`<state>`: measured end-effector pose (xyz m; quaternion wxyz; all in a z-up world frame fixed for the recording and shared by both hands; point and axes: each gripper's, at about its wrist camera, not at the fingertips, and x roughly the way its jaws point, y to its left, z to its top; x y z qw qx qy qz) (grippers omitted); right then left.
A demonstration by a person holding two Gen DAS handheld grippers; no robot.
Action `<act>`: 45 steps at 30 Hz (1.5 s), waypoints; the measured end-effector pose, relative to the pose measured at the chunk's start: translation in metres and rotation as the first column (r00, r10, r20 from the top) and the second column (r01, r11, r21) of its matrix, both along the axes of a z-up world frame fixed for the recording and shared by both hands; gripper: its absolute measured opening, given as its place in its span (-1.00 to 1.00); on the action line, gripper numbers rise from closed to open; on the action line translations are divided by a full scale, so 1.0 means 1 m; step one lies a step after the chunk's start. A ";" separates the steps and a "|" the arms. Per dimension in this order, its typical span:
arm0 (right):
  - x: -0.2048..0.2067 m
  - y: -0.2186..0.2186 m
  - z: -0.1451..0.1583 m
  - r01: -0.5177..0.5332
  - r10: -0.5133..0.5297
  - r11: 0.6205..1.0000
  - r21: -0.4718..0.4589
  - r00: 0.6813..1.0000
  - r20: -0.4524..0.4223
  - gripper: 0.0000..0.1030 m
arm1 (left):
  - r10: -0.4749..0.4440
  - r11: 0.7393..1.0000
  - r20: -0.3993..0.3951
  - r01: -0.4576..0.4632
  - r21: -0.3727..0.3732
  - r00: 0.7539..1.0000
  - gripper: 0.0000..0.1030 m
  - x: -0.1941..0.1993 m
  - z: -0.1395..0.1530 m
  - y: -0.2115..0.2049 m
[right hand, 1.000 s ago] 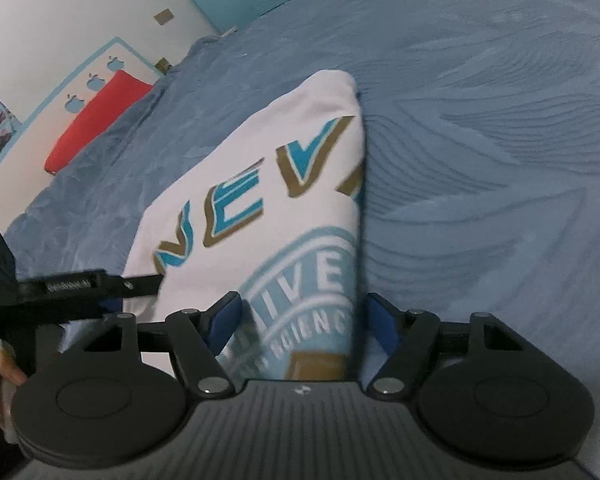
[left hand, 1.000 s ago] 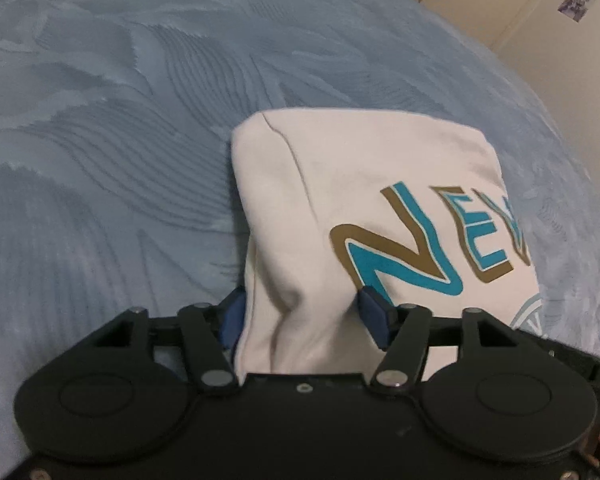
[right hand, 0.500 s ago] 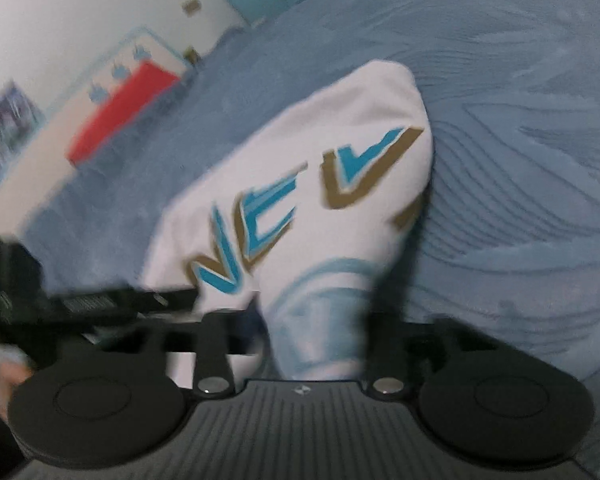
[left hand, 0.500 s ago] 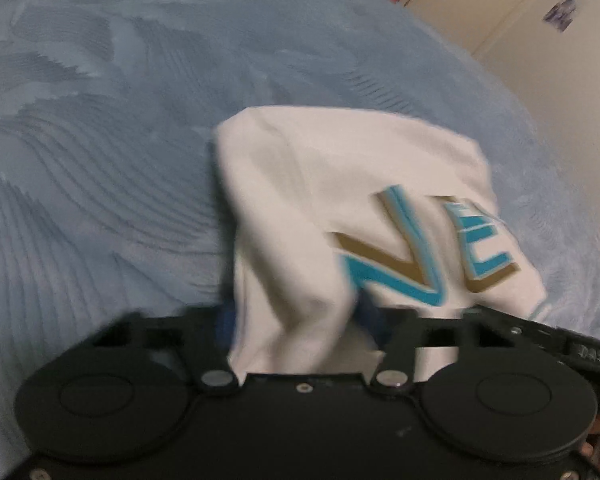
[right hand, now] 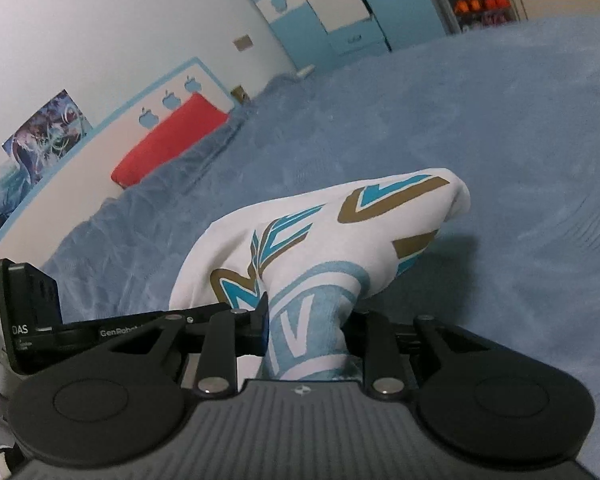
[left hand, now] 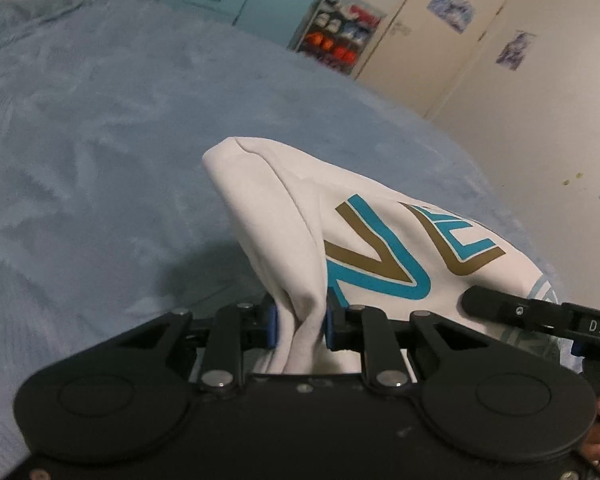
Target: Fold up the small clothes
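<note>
A folded white shirt [left hand: 284, 216] with teal and gold letters is lifted off the blue bed cover. My left gripper [left hand: 299, 326] is shut on its near left edge. My right gripper [right hand: 305, 330] is shut on its near right edge, over the pale blue round print [right hand: 312, 292]. The shirt [right hand: 332, 220] hangs between the two grippers and its far end droops toward the bed. The right gripper's body shows at the right of the left wrist view [left hand: 540, 316]. The left gripper's body shows at the left of the right wrist view [right hand: 32, 320].
The blue bed cover [left hand: 100, 140] spreads wide in front and to both sides. A red pillow [right hand: 172, 136] lies at the headboard. Blue and white wardrobes [right hand: 340, 4] and a shoe shelf [left hand: 336, 40] stand past the bed. A white door [left hand: 440, 28] stands at the far right.
Both grippers have closed on the shirt's near edge and raised it. The shirt lay flat on the bed before and now hangs bunched above it.
</note>
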<state>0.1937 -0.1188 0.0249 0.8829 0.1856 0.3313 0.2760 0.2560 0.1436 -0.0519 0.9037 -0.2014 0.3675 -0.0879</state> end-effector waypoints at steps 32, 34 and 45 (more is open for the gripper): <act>-0.109 -0.225 -0.126 0.646 -0.646 0.763 -0.016 0.762 -0.041 0.18 | -0.161 0.986 -0.071 0.156 -0.063 0.984 -0.12 0.019 -0.085 -0.237; -0.131 -0.212 -0.098 0.749 -0.732 0.662 -0.037 0.656 0.183 0.18 | -0.142 0.987 0.028 0.140 0.076 0.989 -0.11 -0.006 -0.060 -0.250; -0.040 -0.162 -0.106 0.702 -0.630 0.696 -0.152 0.698 0.340 -0.66 | -0.274 0.915 0.218 0.184 0.359 0.937 0.07 0.019 -0.051 -0.326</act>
